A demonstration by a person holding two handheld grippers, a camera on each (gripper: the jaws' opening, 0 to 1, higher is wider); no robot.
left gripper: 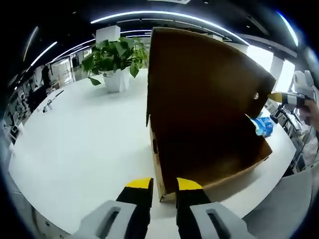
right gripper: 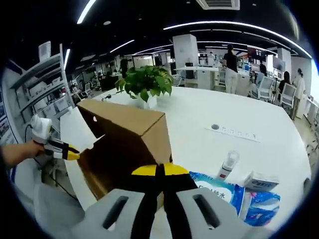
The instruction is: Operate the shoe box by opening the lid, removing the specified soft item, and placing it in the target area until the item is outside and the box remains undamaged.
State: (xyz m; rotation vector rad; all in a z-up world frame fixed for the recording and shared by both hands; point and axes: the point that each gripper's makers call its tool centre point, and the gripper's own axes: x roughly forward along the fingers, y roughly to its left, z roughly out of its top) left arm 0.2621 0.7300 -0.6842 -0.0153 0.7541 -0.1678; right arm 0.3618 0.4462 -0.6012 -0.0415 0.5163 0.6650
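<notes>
The brown cardboard shoe box (left gripper: pixel 209 169) lies open on the white table (left gripper: pixel 84 149), its lid (left gripper: pixel 199 84) raised upright. The inside looks dark, and I cannot make out an item in it. My left gripper (left gripper: pixel 164 185) is open, its yellow tips just short of the box's near corner. A hand holds my right gripper (left gripper: pixel 279 97) against the lid's far edge. In the right gripper view its jaws (right gripper: pixel 159 170) are pressed together at the edge of the box (right gripper: pixel 124 134). The left gripper (right gripper: pixel 65 149) is at that box's left side.
A potted plant (left gripper: pixel 117 62) (right gripper: pixel 147 82) stands behind the box. Beside the box lie a blue wipes pack (right gripper: pixel 219 191) (left gripper: pixel 262 125), a small white bottle (right gripper: pixel 227 164), a white carton (right gripper: pixel 261 181) and a blue bag (right gripper: pixel 261 206). People stand at far desks.
</notes>
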